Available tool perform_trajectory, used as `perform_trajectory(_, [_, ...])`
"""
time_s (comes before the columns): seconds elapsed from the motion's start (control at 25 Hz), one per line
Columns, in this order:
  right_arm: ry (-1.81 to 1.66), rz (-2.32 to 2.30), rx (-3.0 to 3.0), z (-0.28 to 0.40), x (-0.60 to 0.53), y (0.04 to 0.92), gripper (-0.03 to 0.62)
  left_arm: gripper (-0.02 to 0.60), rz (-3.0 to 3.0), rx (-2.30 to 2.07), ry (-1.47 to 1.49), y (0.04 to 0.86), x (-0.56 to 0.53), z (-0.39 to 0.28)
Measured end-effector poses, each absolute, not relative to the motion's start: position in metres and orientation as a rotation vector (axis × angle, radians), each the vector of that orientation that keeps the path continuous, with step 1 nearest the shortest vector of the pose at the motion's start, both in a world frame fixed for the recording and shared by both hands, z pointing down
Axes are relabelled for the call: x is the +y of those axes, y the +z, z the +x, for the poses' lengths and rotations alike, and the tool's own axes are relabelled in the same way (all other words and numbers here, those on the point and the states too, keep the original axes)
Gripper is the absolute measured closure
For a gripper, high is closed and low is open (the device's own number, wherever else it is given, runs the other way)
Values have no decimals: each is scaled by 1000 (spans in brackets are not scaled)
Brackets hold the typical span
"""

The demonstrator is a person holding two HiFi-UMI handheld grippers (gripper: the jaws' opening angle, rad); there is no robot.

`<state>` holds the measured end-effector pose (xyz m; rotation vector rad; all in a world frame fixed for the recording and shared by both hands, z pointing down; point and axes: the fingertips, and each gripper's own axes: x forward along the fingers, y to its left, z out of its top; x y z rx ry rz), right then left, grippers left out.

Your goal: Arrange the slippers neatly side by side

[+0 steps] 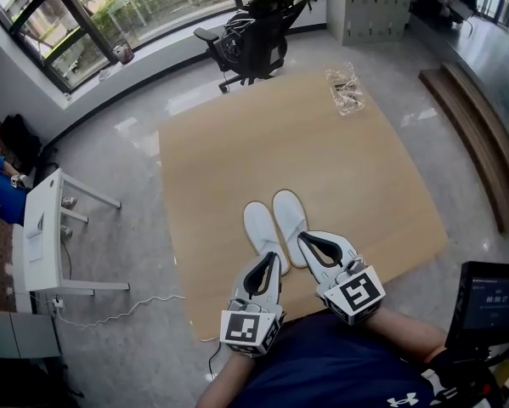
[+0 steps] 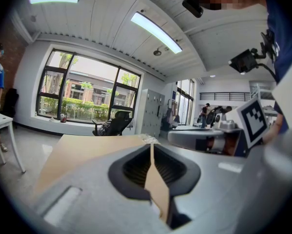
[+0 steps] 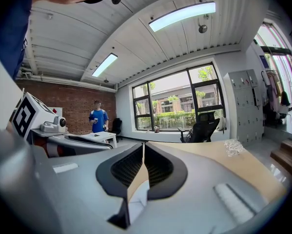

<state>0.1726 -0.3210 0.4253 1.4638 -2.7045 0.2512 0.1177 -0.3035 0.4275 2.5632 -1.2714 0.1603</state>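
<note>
Two white slippers lie side by side on the tan mat point(image 1: 237, 160), toes pointing away: the left slipper point(image 1: 260, 229) and the right slipper point(image 1: 289, 219), touching along their inner edges. My left gripper point(image 1: 272, 260) hovers just behind the left slipper's heel, jaws shut and empty. The right gripper point(image 1: 306, 240) covers the heel of the right slipper, also shut with nothing held. In the left gripper view the shut gripper point(image 2: 152, 147) points across the mat. In the right gripper view a sliver of white slipper point(image 3: 137, 204) shows below the closed gripper point(image 3: 144, 147).
A crumpled clear plastic bag point(image 1: 345, 90) lies at the mat's far right corner. A black office chair point(image 1: 252, 36) stands beyond the mat. A white table point(image 1: 42, 236) and a cable point(image 1: 118, 314) are on the left floor. A wooden step point(image 1: 483, 143) runs along the right.
</note>
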Motion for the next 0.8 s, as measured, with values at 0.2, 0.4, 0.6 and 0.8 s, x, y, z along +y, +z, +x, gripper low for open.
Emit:
perform_trajectory(0.2, [268, 1455, -2693, 173, -320, 429, 574, 561, 2569, -1259, 156, 430, -302, 119])
perform_trajectory(0.4, [268, 1456, -2688, 174, -320, 431, 574, 561, 2564, -1259, 151, 429, -302, 118])
perform_trajectory(0.6, [258, 1468, -2698, 176, -321, 432, 574, 561, 2563, -1260, 151, 429, -301, 118])
perform_trajectory(0.8, [262, 1461, -2690, 175, -320, 431, 574, 561, 2567, -1255, 153, 429, -300, 117])
